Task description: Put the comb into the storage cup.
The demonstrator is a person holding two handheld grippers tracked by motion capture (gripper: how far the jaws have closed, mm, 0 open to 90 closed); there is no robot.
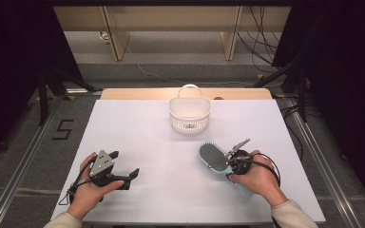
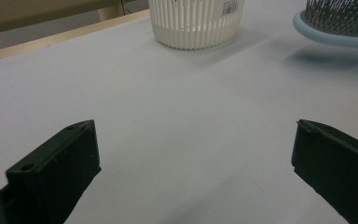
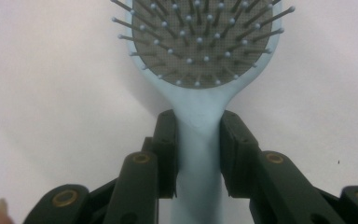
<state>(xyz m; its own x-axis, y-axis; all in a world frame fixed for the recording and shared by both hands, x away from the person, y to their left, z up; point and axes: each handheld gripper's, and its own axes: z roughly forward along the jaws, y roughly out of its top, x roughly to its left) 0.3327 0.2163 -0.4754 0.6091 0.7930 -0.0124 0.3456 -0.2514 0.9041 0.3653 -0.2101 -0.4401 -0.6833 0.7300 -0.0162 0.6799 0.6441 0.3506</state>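
A light blue hairbrush (image 1: 213, 156) with a grey bristle pad is held just above the white table, bristles up, head pointing to the far left. My right gripper (image 1: 229, 164) is shut on its handle; the pads (image 3: 168, 140) clamp the neck of the hairbrush (image 3: 199, 126) from both sides. The brush head (image 2: 340, 23) hangs over its shadow in the left gripper view. My left gripper (image 1: 123, 171) rests low at the near left, jaws wide apart with nothing between them, fingertips (image 2: 74, 149) over bare table. A white slotted basket (image 1: 190, 113) stands at the far middle.
The white table sheet (image 1: 138, 142) covers a wooden top whose far edge (image 1: 133, 93) shows behind the basket (image 2: 196, 23). Black stands and cables flank the table on the floor. Bare table lies between the two grippers.
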